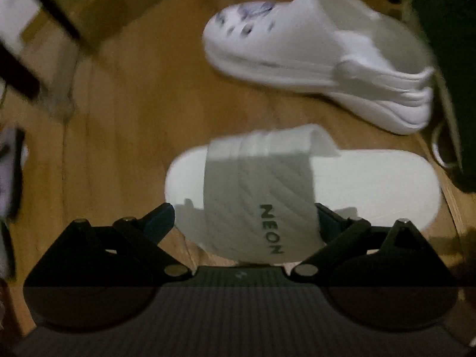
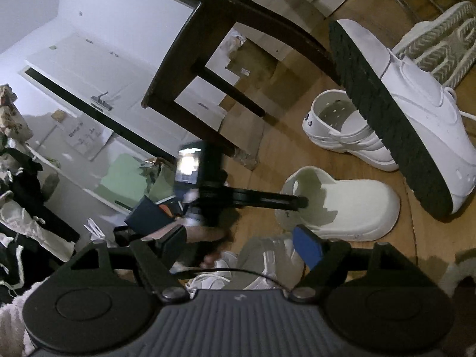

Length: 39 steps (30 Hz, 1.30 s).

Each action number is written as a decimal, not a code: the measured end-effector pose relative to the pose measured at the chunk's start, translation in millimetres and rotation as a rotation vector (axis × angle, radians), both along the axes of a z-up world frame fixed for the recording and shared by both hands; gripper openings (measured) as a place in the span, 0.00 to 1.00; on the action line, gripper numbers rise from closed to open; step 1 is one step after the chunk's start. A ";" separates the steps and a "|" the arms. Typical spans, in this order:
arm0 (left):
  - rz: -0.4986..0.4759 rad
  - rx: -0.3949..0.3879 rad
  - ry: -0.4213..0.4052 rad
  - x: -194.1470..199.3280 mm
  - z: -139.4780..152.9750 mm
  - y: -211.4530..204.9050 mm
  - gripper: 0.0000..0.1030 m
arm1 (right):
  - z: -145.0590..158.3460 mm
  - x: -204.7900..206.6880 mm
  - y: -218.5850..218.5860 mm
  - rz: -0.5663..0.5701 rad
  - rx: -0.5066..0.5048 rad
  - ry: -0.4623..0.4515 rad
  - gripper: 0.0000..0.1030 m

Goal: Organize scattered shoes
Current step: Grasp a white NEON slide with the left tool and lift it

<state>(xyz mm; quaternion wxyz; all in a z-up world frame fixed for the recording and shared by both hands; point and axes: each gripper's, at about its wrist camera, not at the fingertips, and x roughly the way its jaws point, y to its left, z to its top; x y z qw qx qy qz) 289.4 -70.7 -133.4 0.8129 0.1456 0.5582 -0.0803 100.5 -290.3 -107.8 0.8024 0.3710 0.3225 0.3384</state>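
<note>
In the left wrist view a white slide sandal (image 1: 357,184) marked NEON lies on the wooden floor. My left gripper (image 1: 247,214) straddles its strap from above. The right finger sits against the strap; a strip of footbed shows between the left finger and the strap. Beyond it lies a white clog (image 1: 312,53) with blue marks. In the right wrist view my right gripper (image 2: 242,247) is open with nothing between its fingers. Ahead of it lie a cream clog (image 2: 342,205), a perforated white clog (image 2: 342,131) and a white sneaker (image 2: 416,125) tipped on its side, black sole showing.
A dark wooden chair (image 2: 208,59) stands over the floor beyond the shoes. Another white shoe (image 2: 440,47) lies sole up at the far right. A black device with a lit screen (image 2: 190,166) is just ahead. Clothes (image 2: 17,208) pile up on the left.
</note>
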 end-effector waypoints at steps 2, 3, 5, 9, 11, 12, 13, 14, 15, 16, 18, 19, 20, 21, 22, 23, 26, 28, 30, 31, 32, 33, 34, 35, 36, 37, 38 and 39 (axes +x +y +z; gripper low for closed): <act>-0.007 0.016 -0.016 -1.7 0.1 -1.7 0.68 | -1.8 2.5 -1.3 0.002 -0.003 0.000 0.80; -0.012 0.047 -0.024 -3.1 1.3 -4.6 0.68 | -2.4 2.6 -1.9 0.000 -0.003 0.002 0.80; 0.015 0.033 -0.040 -4.7 5.9 -4.1 0.67 | -4.6 3.3 -3.1 -0.002 0.003 0.011 0.80; 0.050 -0.063 -0.124 -5.1 28.5 3.3 0.65 | -9.4 5.0 -4.5 -0.007 0.009 0.028 0.80; 0.087 -0.157 -0.143 -3.6 42.4 14.8 0.65 | -11.0 5.0 -4.3 -0.009 0.004 0.033 0.80; 0.131 -0.256 -0.141 -2.8 50.7 28.5 0.65 | -12.2 5.2 -4.1 -0.010 0.002 0.036 0.80; 0.178 -0.366 -0.138 -4.2 58.6 45.7 0.65 | -13.7 5.0 -3.6 -0.013 0.000 0.043 0.80; 0.202 -0.423 -0.145 -6.5 63.6 55.6 0.65 | -14.9 4.7 -2.2 -0.010 0.000 0.048 0.80; 0.223 -0.487 -0.179 -12.9 73.6 71.5 0.66 | -16.1 4.3 -0.8 -0.006 0.000 0.052 0.80; 0.224 -0.510 -0.214 -20.8 84.5 85.4 0.66 | -16.3 4.2 -0.1 -0.004 -0.001 0.053 0.80; 0.211 -0.466 -0.272 -40.0 105.1 107.9 0.66 | -16.1 3.2 3.7 0.006 -0.009 0.048 0.80; 0.216 -0.457 -0.282 -49.6 111.6 121.3 0.66 | -16.4 2.7 6.5 0.014 -0.015 0.047 0.80; 0.225 -0.453 -0.287 -59.0 117.1 135.5 0.66 | -16.8 2.2 9.7 0.022 -0.021 0.045 0.80; 0.234 -0.449 -0.293 -68.5 122.5 149.7 0.66 | -17.9 2.4 13.1 0.029 -0.022 0.047 0.80; 0.254 -0.452 -0.287 -82.0 127.6 170.4 0.66 | -19.0 2.7 16.5 0.036 -0.022 0.050 0.80; 0.276 -0.452 -0.286 -96.3 131.3 190.2 0.66 | -19.8 2.6 20.4 0.050 -0.012 0.052 0.80; 0.316 -0.426 -0.305 -129.5 141.8 240.4 0.66 | -20.8 1.2 31.1 0.093 0.032 0.056 0.81; 0.328 -0.400 -0.332 -161.1 146.9 283.5 0.66 | -12.8 -5.0 47.0 0.155 0.060 0.029 0.81; 0.349 -0.391 -0.337 -177.0 144.6 311.6 0.66 | -0.9 -11.5 65.1 0.207 0.041 -0.003 0.81; 0.374 -0.387 -0.334 -191.1 142.0 331.6 0.66 | 5.0 -14.7 74.1 0.233 0.032 -0.020 0.81; 0.392 -0.386 -0.333 -198.7 140.1 342.7 0.66 | 12.1 -17.1 89.8 0.258 0.019 -0.022 0.81; 0.455 -0.374 -0.338 -211.1 132.5 365.4 0.65 | 19.4 -19.5 106.2 0.284 0.006 -0.023 0.81; 0.497 -0.366 -0.345 -216.6 125.0 380.1 0.63 | 26.7 -21.9 122.5 0.309 -0.008 -0.024 0.81; 0.530 -0.358 -0.352 -220.1 117.9 392.0 0.64 | 39.4 -24.6 158.9 0.350 -0.043 0.001 0.81; 0.565 -0.347 -0.362 -223.6 108.7 402.7 0.64 | 43.6 -24.0 166.6 0.359 -0.053 0.006 0.81; 0.600 -0.335 -0.373 -227.0 98.9 413.2 0.64 | 53.2 -25.8 195.6 0.397 -0.090 0.017 0.81; 0.619 -0.325 -0.380 -229.0 93.4 418.2 0.64 | 60.0 -28.7 221.9 0.431 -0.120 0.018 0.81; 0.652 -0.309 -0.390 -232.3 83.1 426.2 0.64 | 66.4 -31.8 247.5 0.464 -0.150 0.018 0.82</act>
